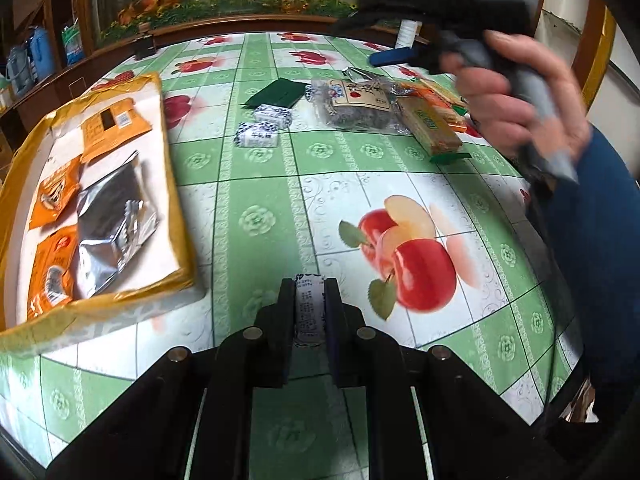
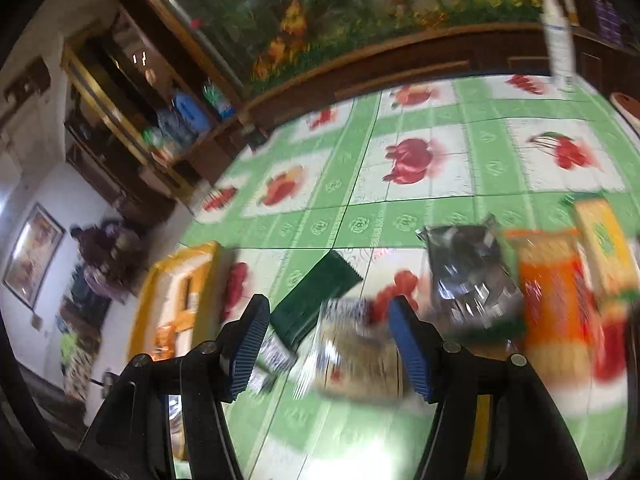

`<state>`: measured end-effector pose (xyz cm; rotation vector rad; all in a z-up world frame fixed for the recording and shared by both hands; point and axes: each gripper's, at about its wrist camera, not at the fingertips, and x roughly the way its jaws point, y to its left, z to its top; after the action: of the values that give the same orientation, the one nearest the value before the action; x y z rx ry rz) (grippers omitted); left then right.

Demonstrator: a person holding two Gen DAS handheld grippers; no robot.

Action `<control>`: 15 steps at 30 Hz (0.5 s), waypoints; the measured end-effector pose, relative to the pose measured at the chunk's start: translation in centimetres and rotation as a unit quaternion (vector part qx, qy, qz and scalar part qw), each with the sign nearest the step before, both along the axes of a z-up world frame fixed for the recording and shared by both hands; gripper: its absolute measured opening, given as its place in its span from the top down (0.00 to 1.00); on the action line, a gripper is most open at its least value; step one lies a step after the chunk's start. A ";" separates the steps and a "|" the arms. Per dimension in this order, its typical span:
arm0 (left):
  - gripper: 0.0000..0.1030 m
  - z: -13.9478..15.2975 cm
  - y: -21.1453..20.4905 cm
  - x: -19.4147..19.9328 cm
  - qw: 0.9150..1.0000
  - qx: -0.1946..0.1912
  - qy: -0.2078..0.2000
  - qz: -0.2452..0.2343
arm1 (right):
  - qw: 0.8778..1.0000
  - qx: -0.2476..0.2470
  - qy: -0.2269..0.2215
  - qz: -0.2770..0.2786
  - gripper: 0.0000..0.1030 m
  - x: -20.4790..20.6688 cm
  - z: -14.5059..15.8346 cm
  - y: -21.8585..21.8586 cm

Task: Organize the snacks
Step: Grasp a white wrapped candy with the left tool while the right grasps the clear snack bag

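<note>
Clamped between the closed jaws of the left gripper (image 1: 309, 312), a small white printed snack packet (image 1: 308, 308) is being carried above the green apple-print tablecloth (image 1: 280, 200), just beside the yellow-rimmed tray (image 1: 176, 184) where orange and silver packets are lying. Blurred loose snacks (image 2: 360, 352) are being framed by the right gripper (image 2: 328, 344), whose jaws are standing apart with nothing pressed. Wooden shelving (image 2: 120, 120) is being glimpsed behind the table.

Bare tablecloth (image 1: 280, 200) between tray (image 1: 176, 208) and snack pile (image 1: 384, 108).
</note>
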<state>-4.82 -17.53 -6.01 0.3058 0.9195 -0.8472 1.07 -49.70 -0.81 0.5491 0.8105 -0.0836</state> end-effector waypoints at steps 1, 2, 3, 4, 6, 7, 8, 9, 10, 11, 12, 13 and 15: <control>0.89 0.0 0.2 0.2 1.000 -0.001 0.000 0.001 | 1.000 -0.005 0.007 -0.005 0.37 0.5 -0.3 -0.2; 0.89 0.0 0.4 0.1 1.000 -0.003 -0.001 0.001 | 1.000 -0.011 0.017 -0.008 0.37 1.1 -0.9 -0.2; 0.89 -0.2 0.7 0.2 1.000 -0.004 -0.001 0.001 | 0.999 -0.012 0.034 0.000 0.37 1.5 -1.6 0.0; 0.89 -0.2 0.8 0.4 1.000 -0.007 -0.001 0.000 | 0.999 -0.008 0.049 0.008 0.39 1.6 -2.3 0.1; 0.89 -0.3 1.1 0.6 1.000 -0.013 0.002 -0.001 | 0.997 -0.006 0.077 0.011 0.39 0.7 -3.4 0.7; 0.89 -0.3 1.1 0.8 1.000 -0.015 0.003 0.000 | 0.996 0.000 0.092 0.011 0.36 0.0 -3.8 1.0; 0.89 -0.3 1.2 1.0 1.000 -0.018 0.005 0.001 | 0.994 0.023 0.104 0.018 0.37 -1.1 -4.2 1.5; 0.89 -0.3 1.2 1.1 1.000 -0.022 0.008 0.001 | 0.993 0.053 0.103 0.039 0.37 -2.3 -4.5 2.2; 0.89 -0.2 1.2 1.2 1.000 -0.024 0.009 0.001 | 0.992 0.066 0.094 0.056 0.37 -3.5 -4.5 3.1; 0.89 -0.2 1.2 1.4 1.000 -0.027 0.012 0.002 | 0.993 0.060 0.090 0.057 0.37 -4.3 -4.4 3.5; 0.89 -0.2 1.2 1.6 0.999 -0.029 0.015 0.003 | 0.995 0.038 0.080 0.052 0.36 -5.3 -4.2 4.1; 0.89 -0.2 1.2 1.7 0.999 -0.029 0.016 0.003 | 0.996 0.020 0.074 0.049 0.33 -5.8 -4.1 4.5; 0.89 -0.2 1.1 1.7 0.999 -0.029 0.016 0.003 | 0.997 -0.016 0.069 0.042 0.33 -6.2 -4.2 5.2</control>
<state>-3.08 -16.38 -6.22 0.2391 0.9225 -0.8731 -5.14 -44.46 -4.97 0.4831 0.9653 -0.0579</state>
